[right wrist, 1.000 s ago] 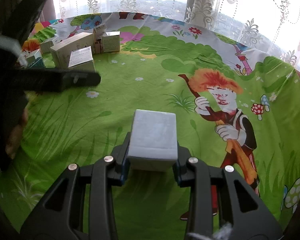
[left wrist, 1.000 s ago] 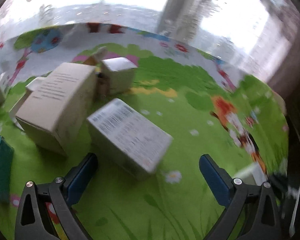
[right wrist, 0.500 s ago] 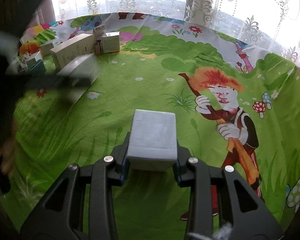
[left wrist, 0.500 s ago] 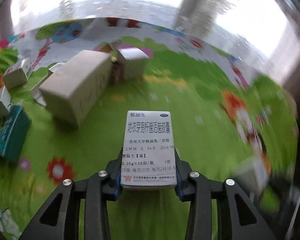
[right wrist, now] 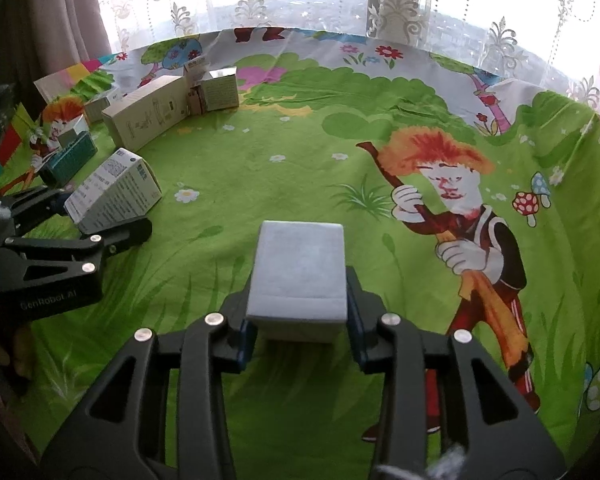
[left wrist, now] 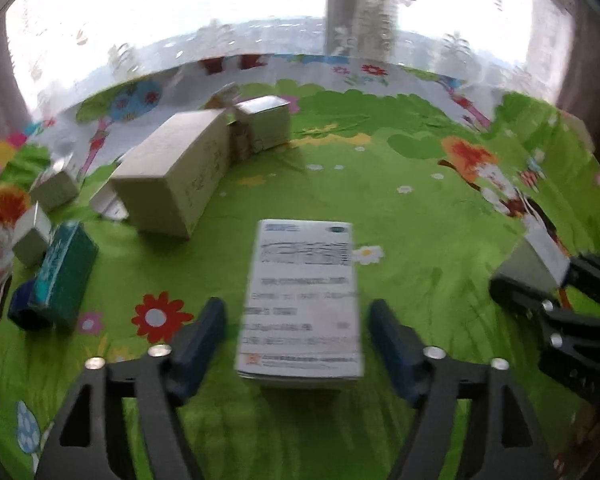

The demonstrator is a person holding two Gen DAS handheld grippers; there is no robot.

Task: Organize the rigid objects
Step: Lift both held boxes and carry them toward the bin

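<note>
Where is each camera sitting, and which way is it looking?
Left wrist view: it sits on the left gripper and looks down along its open blue fingers at the printed box between them; the right gripper shows at the right edge.
Right wrist view: it sits on the right gripper and looks down at the plain white box between its fingers; the left gripper shows at the left.
Both share the green cartoon cloth, the box pile and the window.

Printed label on the white box (left wrist: pixel 300 304) between the left gripper (left wrist: pixel 298 344) tongs blurred and unreadable, dark blue object (left wrist: pixel 24 308) left of the tongs half hidden behind the teal box (left wrist: pixel 64 272), right gripper (left wrist: pixel 572 312) cut off at the right edge.
</note>
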